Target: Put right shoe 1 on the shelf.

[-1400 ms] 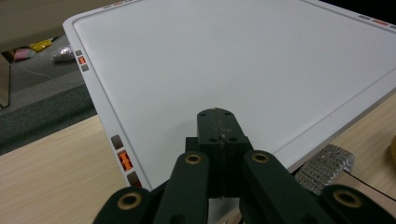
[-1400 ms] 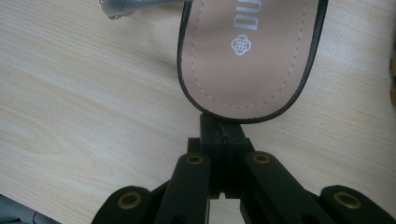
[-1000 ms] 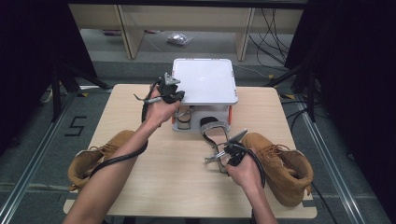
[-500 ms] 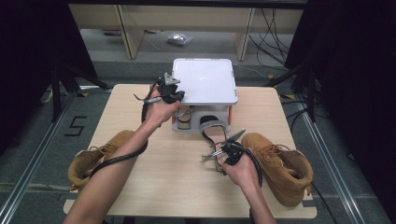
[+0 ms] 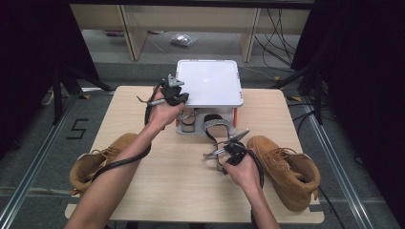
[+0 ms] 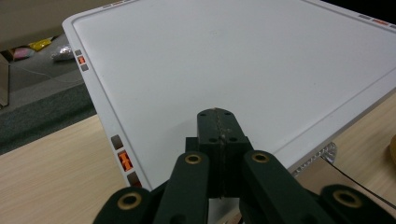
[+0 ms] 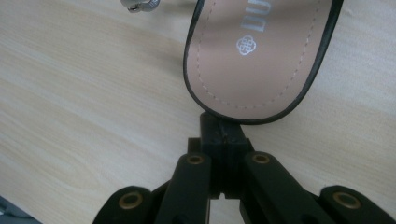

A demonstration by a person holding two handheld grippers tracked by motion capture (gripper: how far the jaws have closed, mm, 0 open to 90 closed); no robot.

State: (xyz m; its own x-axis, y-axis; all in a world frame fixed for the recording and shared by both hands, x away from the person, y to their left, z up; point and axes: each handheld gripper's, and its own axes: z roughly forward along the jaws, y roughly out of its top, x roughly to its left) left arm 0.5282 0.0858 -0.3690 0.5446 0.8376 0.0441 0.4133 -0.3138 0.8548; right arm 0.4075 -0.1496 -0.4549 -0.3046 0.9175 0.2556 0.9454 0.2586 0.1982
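A white rack with a flat top stands at the back middle of the table. My left gripper is at its front left corner, jaws shut and empty. In the left gripper view the shut tips hover over the white top. A black-edged sandal with a tan insole pokes out from under the rack. My right gripper sits just in front of it, shut. In the right gripper view its tips reach the rim of the sandal's insole; I cannot tell whether they touch it.
A second sandal lies under the rack to the left. One tan boot lies at the table's left edge and another at the right front. Bare wooden tabletop runs between my forearms. Floor and cables surround the table.
My right gripper has crept a little forward toward the sandal. The left gripper has stayed at the rack's corner.
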